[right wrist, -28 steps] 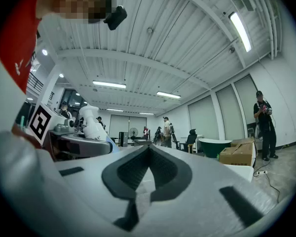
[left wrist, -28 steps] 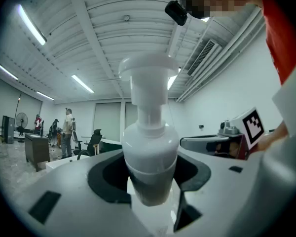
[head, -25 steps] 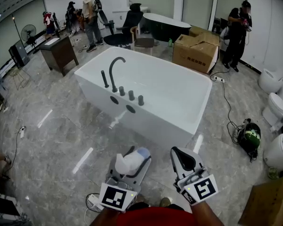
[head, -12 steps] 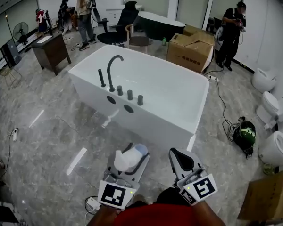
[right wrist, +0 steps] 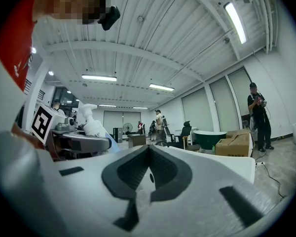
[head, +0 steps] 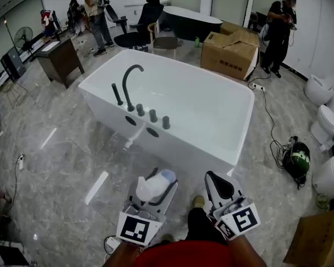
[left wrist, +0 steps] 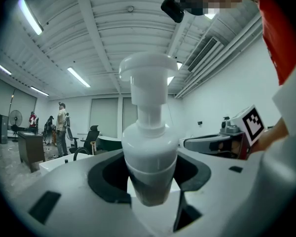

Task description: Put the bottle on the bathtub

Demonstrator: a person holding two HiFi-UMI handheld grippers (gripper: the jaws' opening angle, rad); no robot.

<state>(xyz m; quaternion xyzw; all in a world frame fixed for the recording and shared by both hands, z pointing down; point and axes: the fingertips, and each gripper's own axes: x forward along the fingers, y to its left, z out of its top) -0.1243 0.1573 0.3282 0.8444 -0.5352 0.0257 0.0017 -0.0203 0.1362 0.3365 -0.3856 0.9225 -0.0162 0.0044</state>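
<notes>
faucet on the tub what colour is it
The faucet is matte black; it shows best in the head view.

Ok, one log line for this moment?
left gripper: shut on bottle | right gripper: shut, empty | bathtub: ahead, bottle not yet on it

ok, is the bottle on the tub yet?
No: in the head view the bottle is clamped in the left gripper, over the floor and short of the bathtub.
</notes>
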